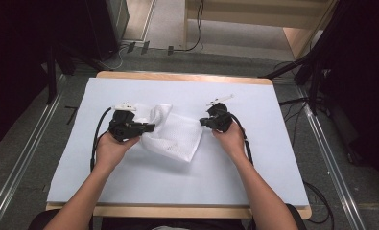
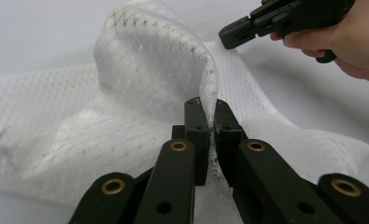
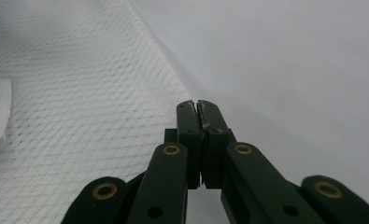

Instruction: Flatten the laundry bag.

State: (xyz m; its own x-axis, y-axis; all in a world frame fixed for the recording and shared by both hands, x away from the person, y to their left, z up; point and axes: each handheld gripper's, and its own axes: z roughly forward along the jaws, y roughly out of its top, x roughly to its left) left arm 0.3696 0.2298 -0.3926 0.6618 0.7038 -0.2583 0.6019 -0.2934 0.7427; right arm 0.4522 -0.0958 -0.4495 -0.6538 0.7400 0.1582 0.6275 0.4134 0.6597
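A white mesh cloth (image 1: 177,136) lies crumpled on the white-covered table (image 1: 187,184). My left gripper (image 1: 151,128) is at its left side, shut on a raised fold of the cloth (image 2: 149,60). In the left gripper view the fabric edge is pinched between the jaws of the left gripper (image 2: 213,112). At the cloth's right corner, my right gripper (image 1: 202,121) has its jaws pressed together. In the right gripper view the right gripper's (image 3: 198,105) tips sit at the cloth's (image 3: 79,93) edge, with no fabric clearly between them. The right gripper (image 2: 226,37) also appears in the left gripper view, held by a hand.
The wooden table edge (image 1: 177,211) runs along the front. Dark stands (image 1: 316,72) and cables (image 1: 297,103) surround the table at the back and right, and a metal rail (image 1: 24,158) lies on the floor at the left.
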